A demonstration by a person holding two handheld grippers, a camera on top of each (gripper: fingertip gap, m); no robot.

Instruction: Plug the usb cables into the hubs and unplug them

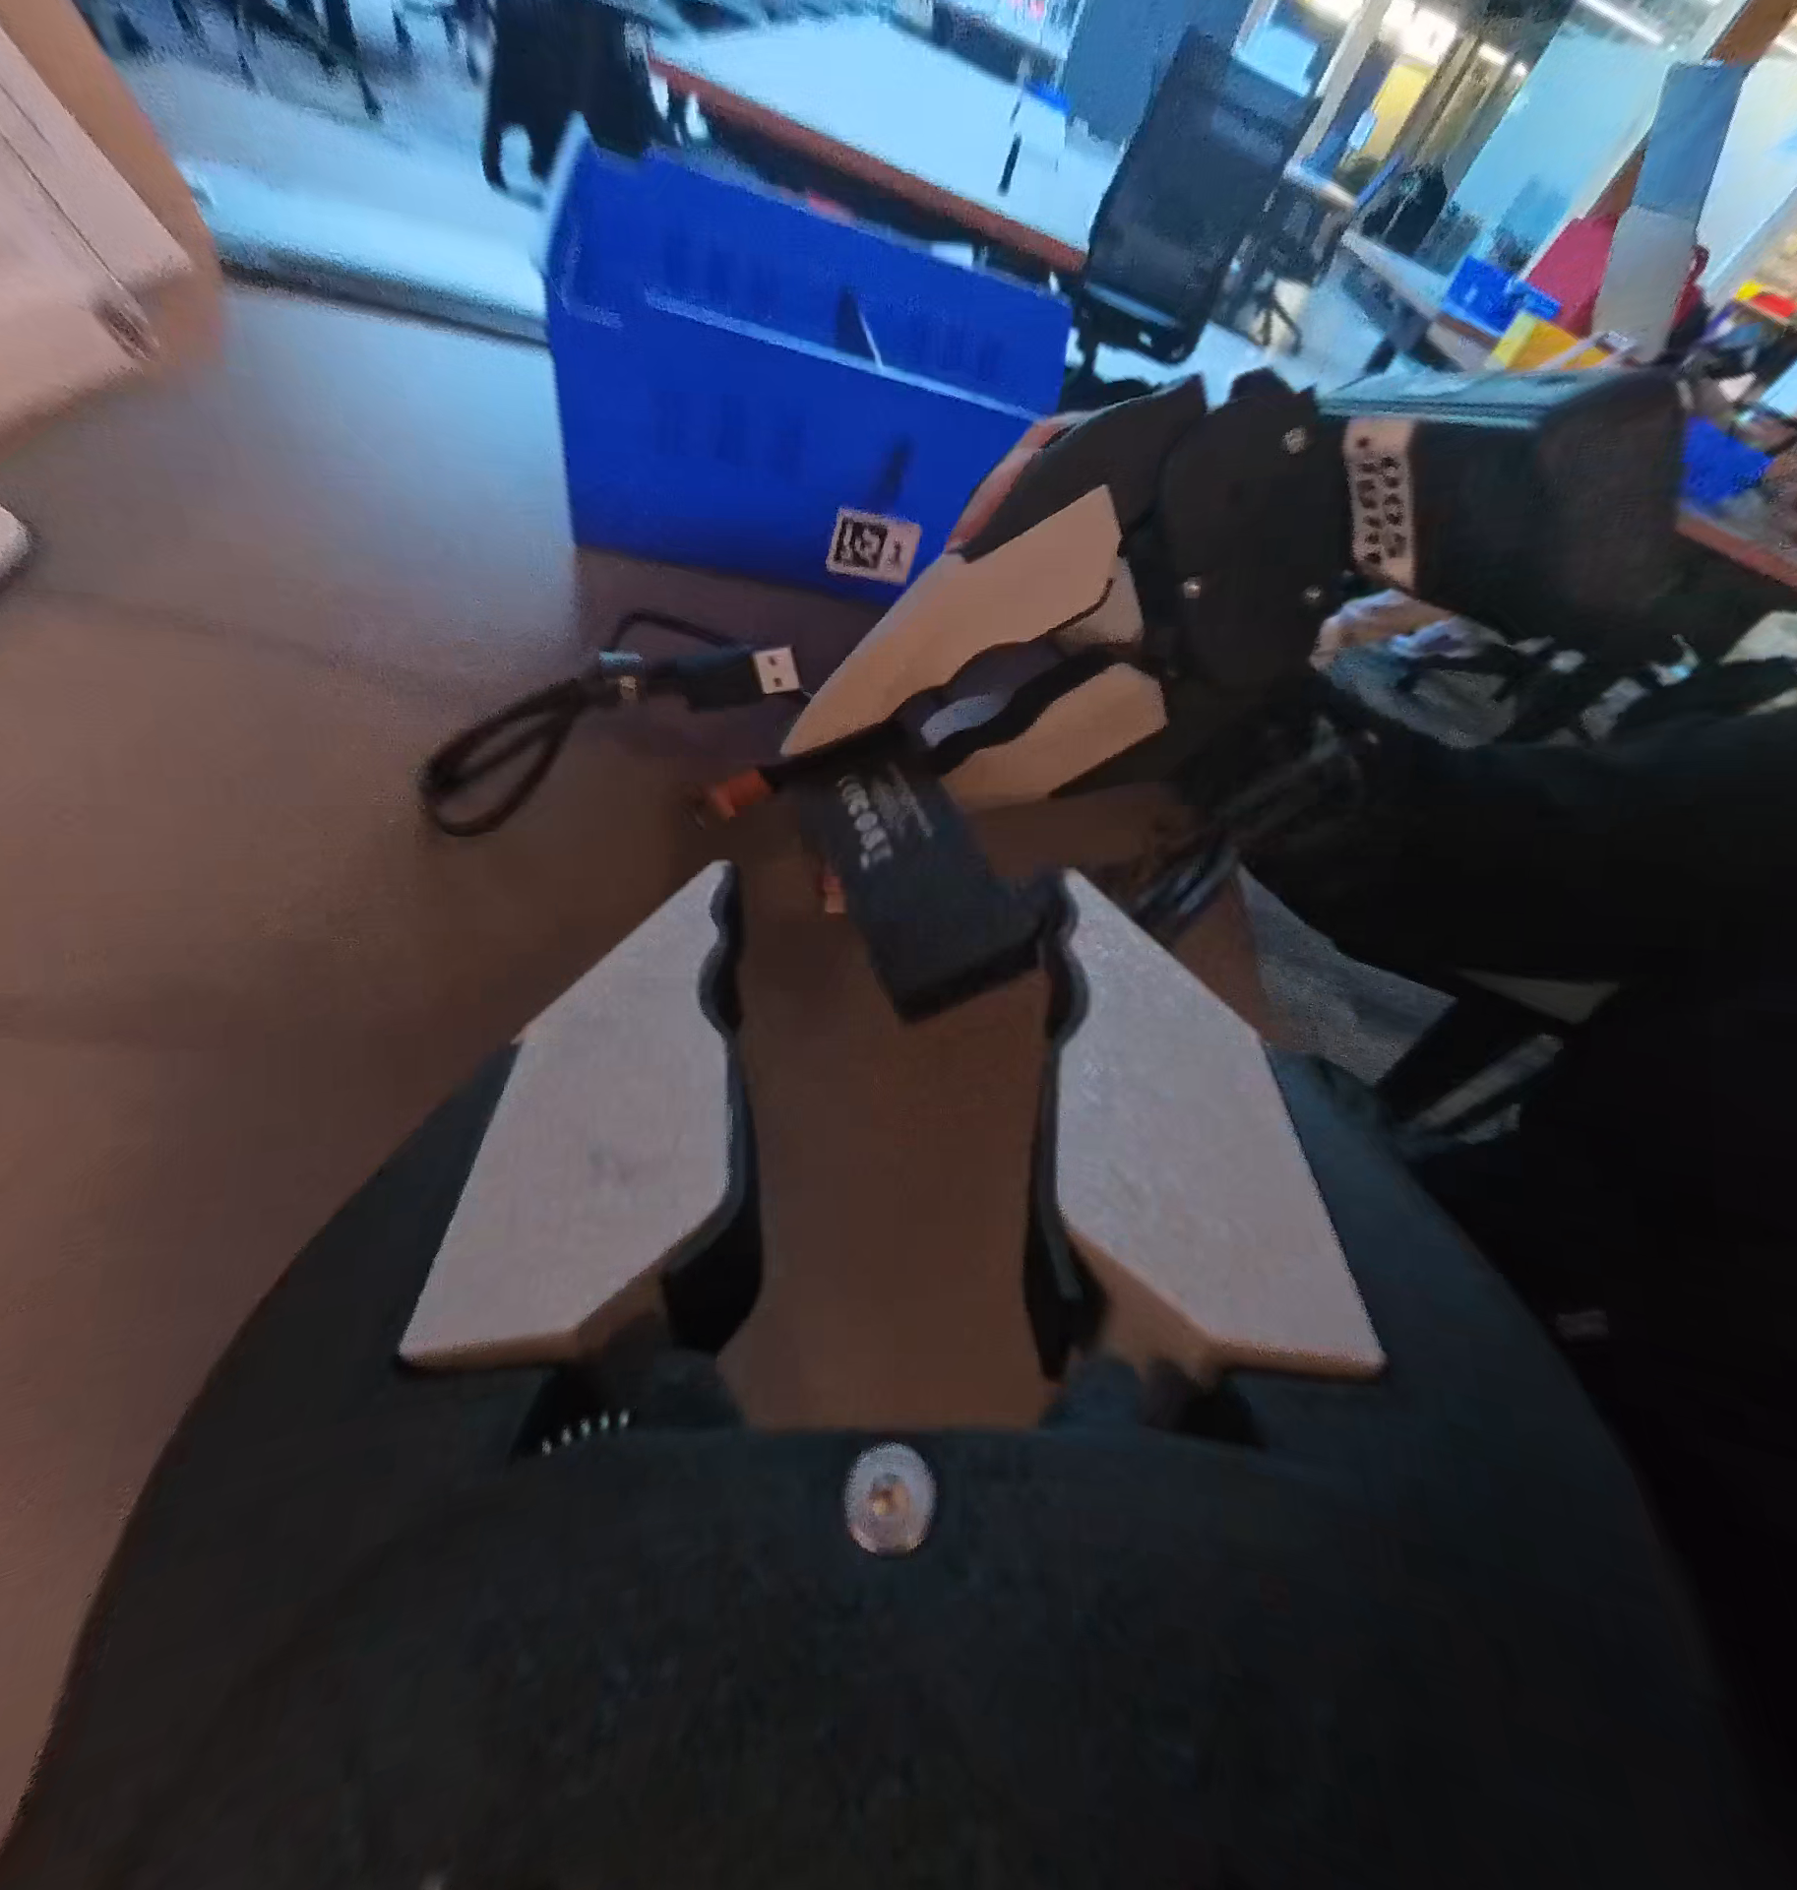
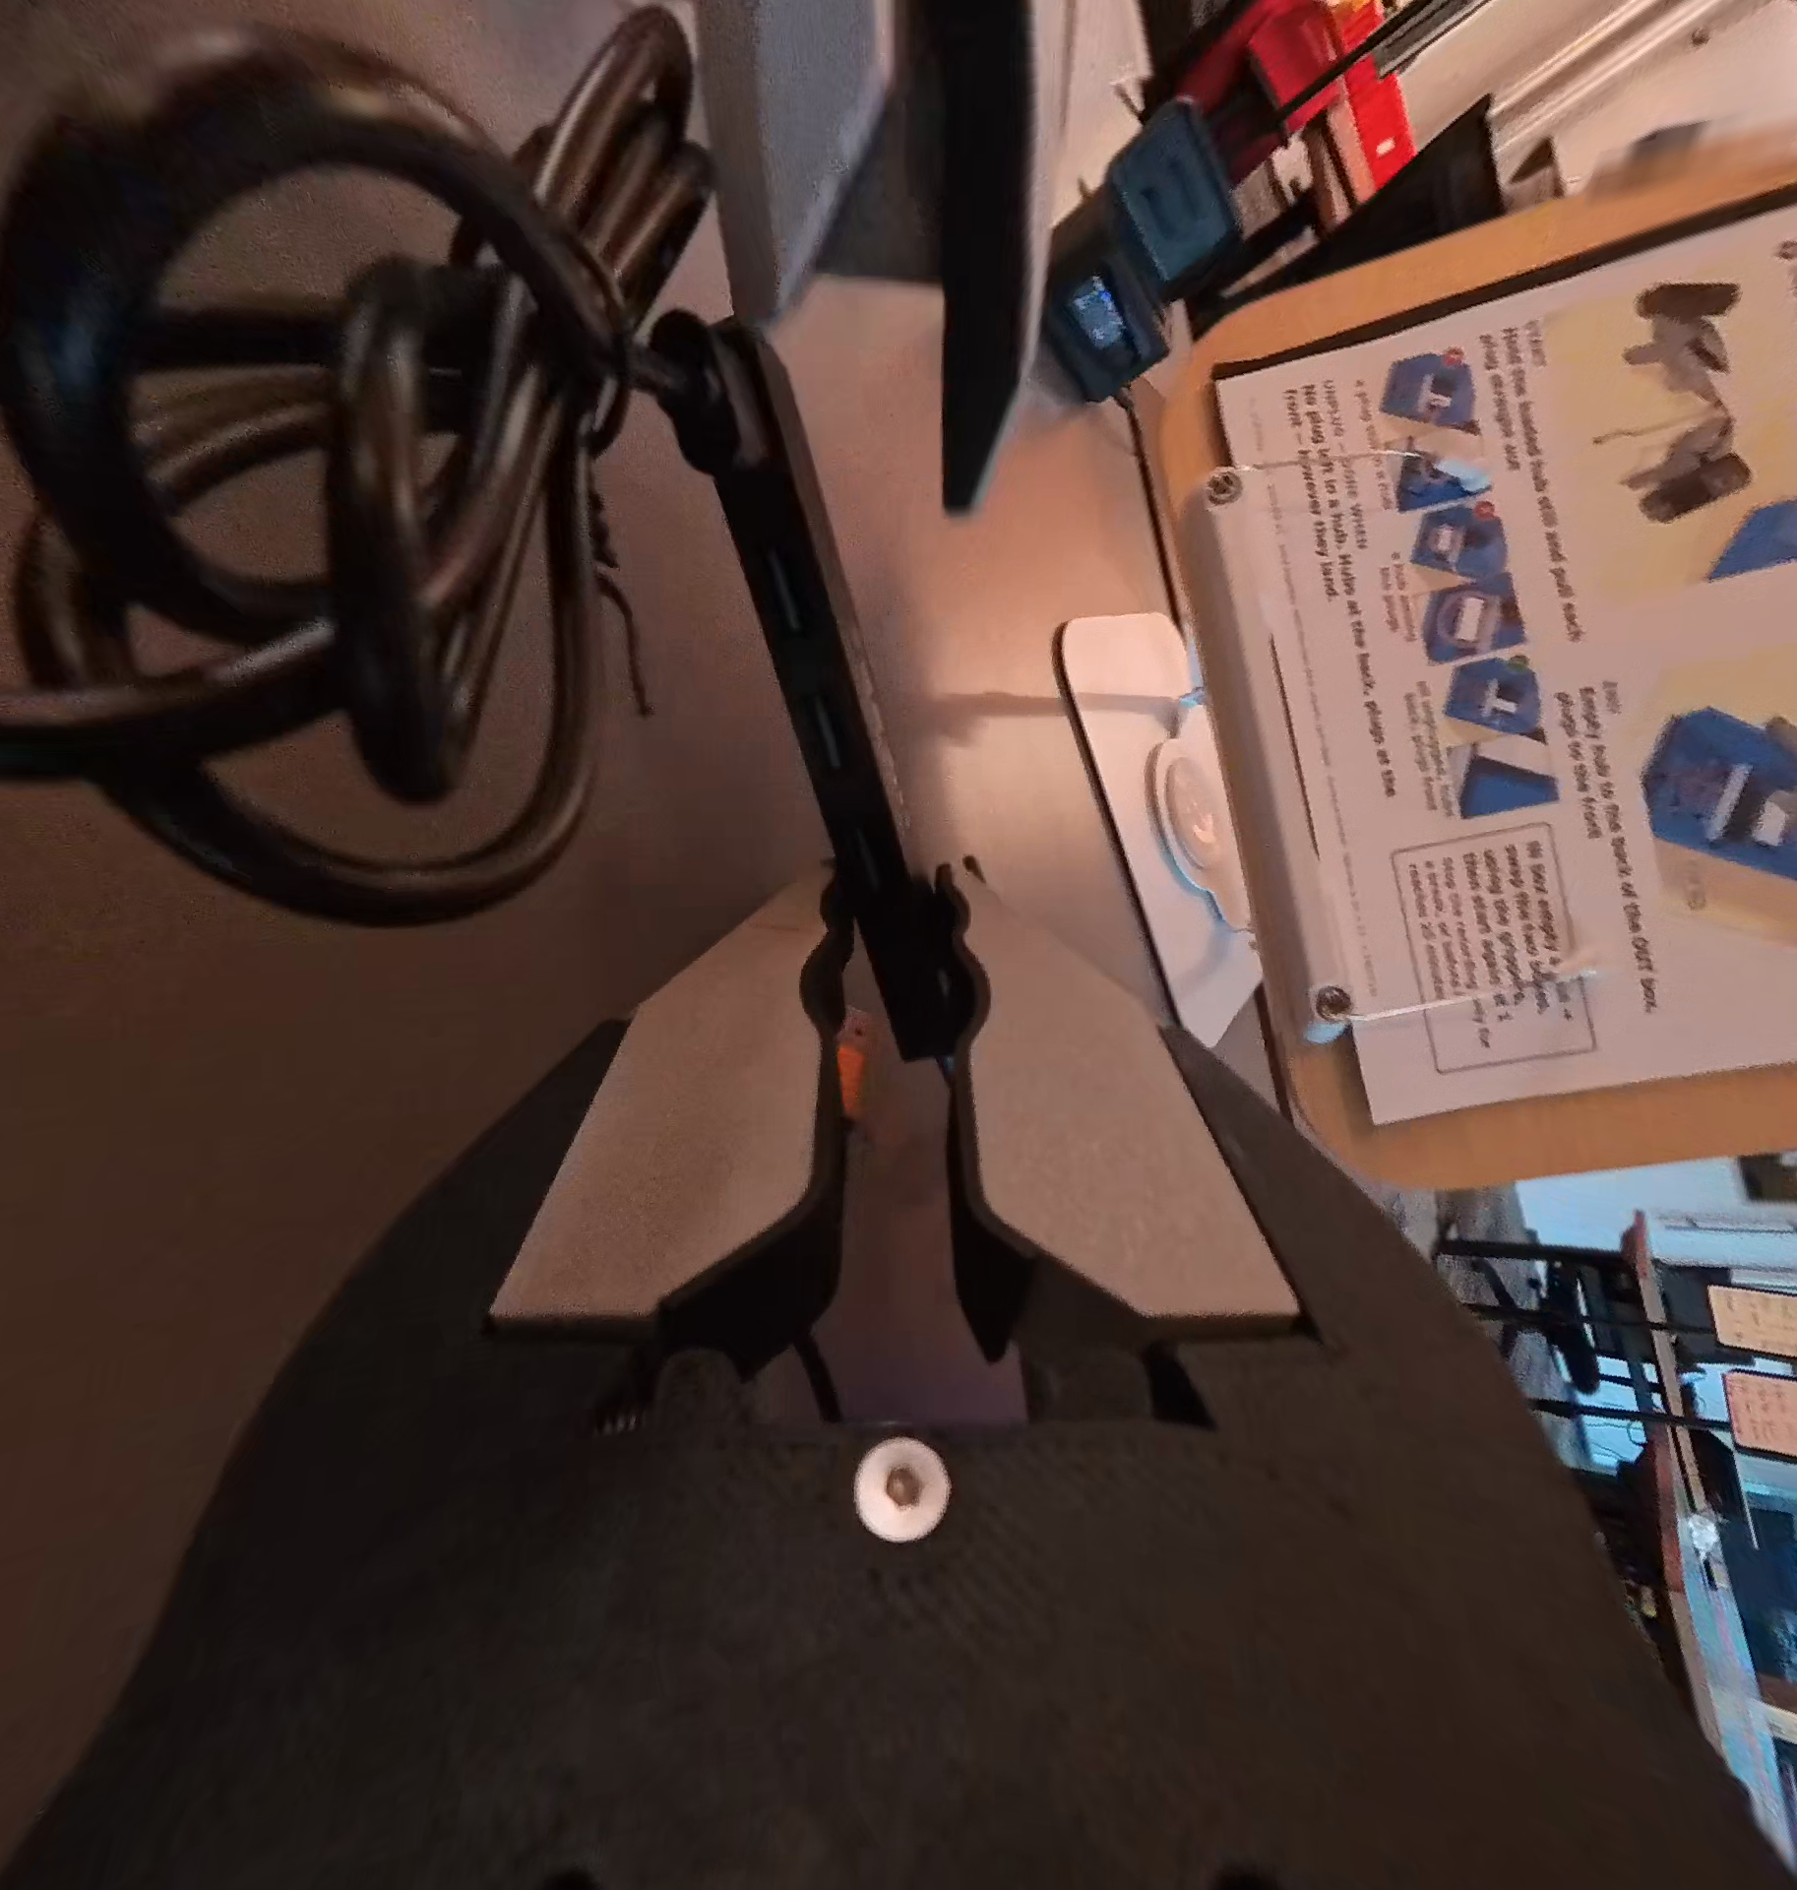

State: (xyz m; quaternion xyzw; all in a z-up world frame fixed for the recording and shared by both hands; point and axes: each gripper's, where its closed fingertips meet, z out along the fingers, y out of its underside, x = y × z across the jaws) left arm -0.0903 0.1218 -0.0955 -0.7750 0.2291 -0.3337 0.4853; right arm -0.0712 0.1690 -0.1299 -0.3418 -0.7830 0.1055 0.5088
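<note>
Between our two grippers, just above the brown tabletop (image 1: 209,818), we hold a slim black USB hub (image 1: 915,900), tilted. In the right wrist view the hub (image 2: 823,655) runs away from the camera with its row of slot ports facing us, and the right gripper (image 2: 894,972) has its fingers pinched on the near end of it. An orange plug (image 2: 849,1074) sits just beside that end, between the fingers; whether it is seated in a port we cannot tell.

In the left wrist view our left gripper (image 1: 889,920) stands with its fingers spread wide. The hub's free end lies between them, touching the inner edge of the right finger (image 1: 1160,1105), and nothing is clamped. The right gripper (image 1: 874,736) comes in from the right, and orange plugs (image 1: 741,793) show at the hub's side.

From the hub's far end a thick coil of dark cables (image 2: 291,491) hangs. A loose black USB cable (image 1: 608,706) lies on the table near a blue bin (image 1: 772,440). A printed instruction sheet (image 2: 1549,655) lies on a wooden board to the right.
</note>
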